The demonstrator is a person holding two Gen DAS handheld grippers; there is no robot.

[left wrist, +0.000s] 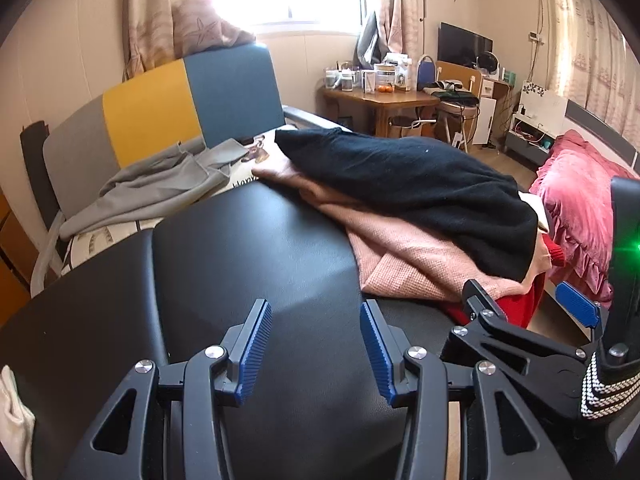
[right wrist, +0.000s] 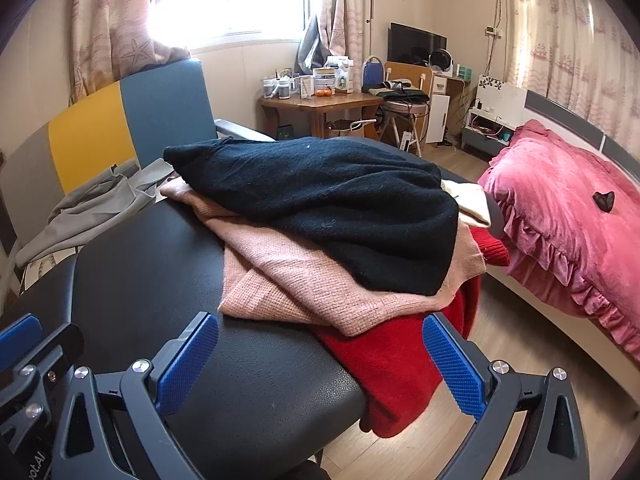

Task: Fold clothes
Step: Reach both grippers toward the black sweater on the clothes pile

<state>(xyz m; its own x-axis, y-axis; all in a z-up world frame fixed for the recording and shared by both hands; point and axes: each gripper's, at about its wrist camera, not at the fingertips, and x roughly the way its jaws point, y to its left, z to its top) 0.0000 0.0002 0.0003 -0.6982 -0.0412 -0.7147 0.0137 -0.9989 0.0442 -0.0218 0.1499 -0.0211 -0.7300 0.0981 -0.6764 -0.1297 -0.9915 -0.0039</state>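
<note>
Red sweater (right wrist: pixel 400 364) overhangs black table (right wrist: pixel 256 380), pink bed (right wrist: pixel 560 216) beside

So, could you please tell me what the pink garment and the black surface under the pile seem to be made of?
The pink garment looks like a chunky waffle knit, probably wool or acrylic: its grid texture shows. The black surface appears to be padded leather or vinyl, with fine grain and a soft sheen.

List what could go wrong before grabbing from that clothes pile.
1. The red sweater already hangs over the black table edge; pulling the pile may drag it to the floor.
2. The black sweater lies on the pink sweater; the open right hand-held gripper might pinch several layers.
</note>
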